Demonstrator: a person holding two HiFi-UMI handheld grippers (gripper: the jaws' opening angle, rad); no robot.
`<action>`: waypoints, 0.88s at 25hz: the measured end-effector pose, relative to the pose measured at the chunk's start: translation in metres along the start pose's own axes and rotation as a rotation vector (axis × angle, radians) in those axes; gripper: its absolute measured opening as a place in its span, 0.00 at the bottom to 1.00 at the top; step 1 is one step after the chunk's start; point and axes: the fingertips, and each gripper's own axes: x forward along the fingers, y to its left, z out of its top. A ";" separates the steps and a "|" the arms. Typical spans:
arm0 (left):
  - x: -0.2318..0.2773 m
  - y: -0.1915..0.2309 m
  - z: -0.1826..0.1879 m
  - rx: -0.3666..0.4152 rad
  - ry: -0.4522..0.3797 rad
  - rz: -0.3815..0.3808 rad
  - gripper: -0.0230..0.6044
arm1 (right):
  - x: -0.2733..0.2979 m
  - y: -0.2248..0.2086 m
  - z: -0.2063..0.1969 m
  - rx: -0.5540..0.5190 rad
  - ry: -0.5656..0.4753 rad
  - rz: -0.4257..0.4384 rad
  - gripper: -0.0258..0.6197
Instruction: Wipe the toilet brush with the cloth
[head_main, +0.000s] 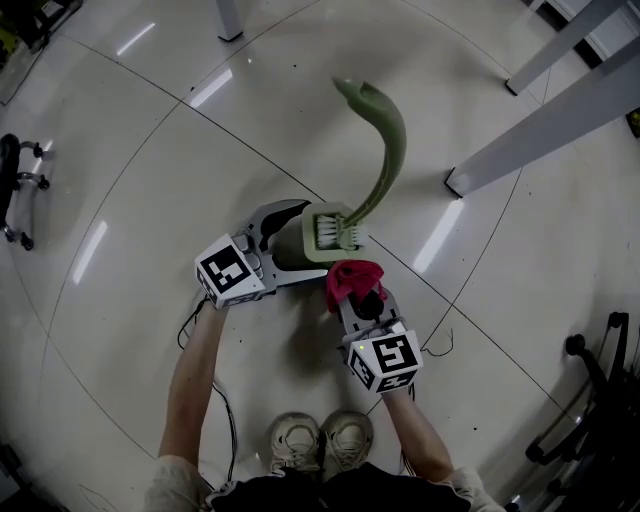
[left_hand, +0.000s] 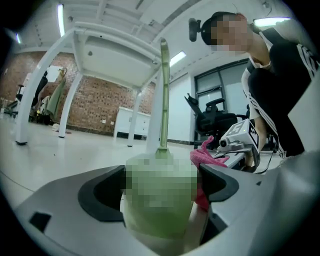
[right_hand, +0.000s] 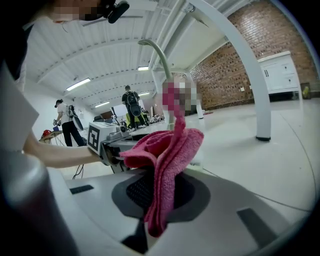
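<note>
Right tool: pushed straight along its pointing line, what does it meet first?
Probably the toilet brush, at its bristle end, with the cloth in the right tool touching first; the gap is unclear.

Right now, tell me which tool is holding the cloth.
The right tool, shut on the pink cloth. The left tool stands open around the base of the green toilet brush.
</note>
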 end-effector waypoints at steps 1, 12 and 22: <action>0.001 -0.002 -0.001 -0.002 -0.001 0.000 0.75 | 0.001 -0.003 0.001 -0.006 0.000 -0.005 0.09; -0.016 -0.052 -0.004 -0.027 -0.028 0.008 0.75 | 0.016 -0.072 0.037 -0.064 -0.071 -0.144 0.09; -0.022 -0.032 0.012 -0.064 -0.148 0.155 0.75 | 0.004 -0.071 0.039 -0.077 -0.100 -0.152 0.09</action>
